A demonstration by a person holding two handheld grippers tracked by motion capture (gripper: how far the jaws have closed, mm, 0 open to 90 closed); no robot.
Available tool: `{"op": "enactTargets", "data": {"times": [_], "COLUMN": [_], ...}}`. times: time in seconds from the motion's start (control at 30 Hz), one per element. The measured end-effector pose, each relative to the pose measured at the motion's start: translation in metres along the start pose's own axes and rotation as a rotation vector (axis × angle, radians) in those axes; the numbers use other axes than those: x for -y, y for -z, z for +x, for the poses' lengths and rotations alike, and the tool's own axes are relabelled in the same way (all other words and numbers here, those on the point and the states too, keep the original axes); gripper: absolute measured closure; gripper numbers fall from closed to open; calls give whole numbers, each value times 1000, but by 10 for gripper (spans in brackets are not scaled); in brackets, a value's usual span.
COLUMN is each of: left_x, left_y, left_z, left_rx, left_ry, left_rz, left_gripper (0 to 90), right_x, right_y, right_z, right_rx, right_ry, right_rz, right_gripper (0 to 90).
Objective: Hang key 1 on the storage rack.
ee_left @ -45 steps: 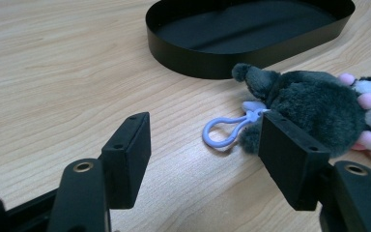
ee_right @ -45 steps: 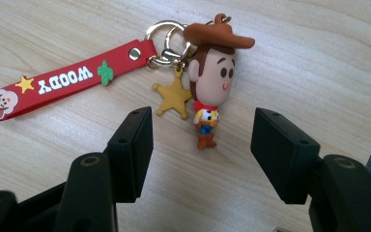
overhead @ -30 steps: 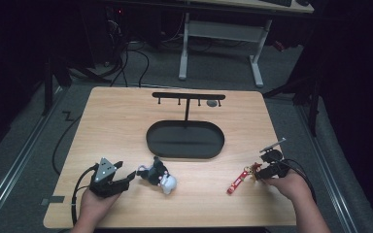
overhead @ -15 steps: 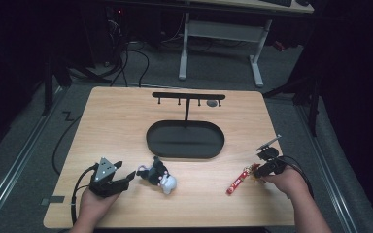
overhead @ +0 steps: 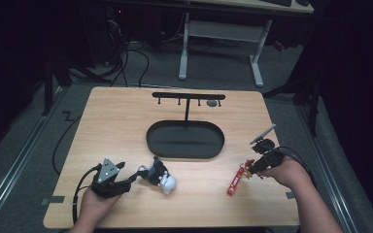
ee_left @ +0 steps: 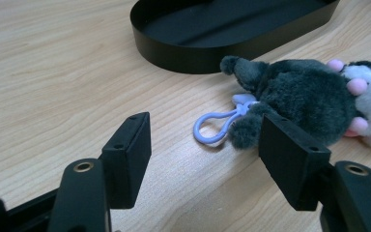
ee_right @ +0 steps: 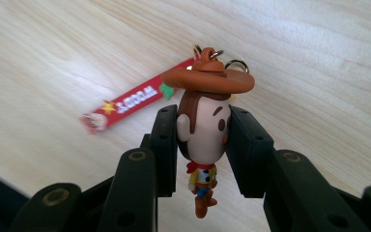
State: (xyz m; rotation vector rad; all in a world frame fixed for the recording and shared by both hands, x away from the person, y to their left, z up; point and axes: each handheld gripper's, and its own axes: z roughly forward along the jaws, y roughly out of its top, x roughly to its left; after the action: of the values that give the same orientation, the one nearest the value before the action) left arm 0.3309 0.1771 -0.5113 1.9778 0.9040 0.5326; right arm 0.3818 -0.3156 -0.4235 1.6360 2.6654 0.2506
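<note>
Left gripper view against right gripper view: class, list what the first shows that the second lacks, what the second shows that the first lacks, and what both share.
Left gripper view's own: the left gripper with its fingers apart and nothing between them, a grey plush toy with a lilac clip loop, and the black oval tray behind. Right gripper view's own: the right gripper, whose fingers have just been closing, clamped on the head of a cowboy figure, with its red strap beyond. Shared: black fingers and the light wooden table.
</note>
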Motion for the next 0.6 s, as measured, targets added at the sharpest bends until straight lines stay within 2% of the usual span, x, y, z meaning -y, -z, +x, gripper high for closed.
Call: {"op": "enactTargets", "data": {"times": [0.1, 0.13, 0.37, 0.47, 0.53, 0.6], "left_x": [0, 0, -1, 0, 1, 2], "left_y": [2, 2, 3, 5, 5, 6], "left_z": [3, 3, 6, 6, 7, 8], "left_rx": [-12, -12, -17, -13, -16, -19], "left_ry": [-12, -12, -20, -17, -21, -14], "left_rz": [-3, -3, -7, -7, -6, -8], "left_gripper": [366, 366, 365, 365, 365, 365], "right_x": [-8, -8, -22, -31, -33, -38], "right_y": [20, 20, 53, 68, 72, 80], "right_z": [7, 7, 18, 21, 22, 22], "right_rx": [-2, -2, -6, 10, 8, 16], "right_ry": [-2, -2, -6, -1, -10, 5], "right_rz": [-10, -10, -37, -60, -66, -84], "right_gripper": [668, 668, 668, 668, 668, 668]}}
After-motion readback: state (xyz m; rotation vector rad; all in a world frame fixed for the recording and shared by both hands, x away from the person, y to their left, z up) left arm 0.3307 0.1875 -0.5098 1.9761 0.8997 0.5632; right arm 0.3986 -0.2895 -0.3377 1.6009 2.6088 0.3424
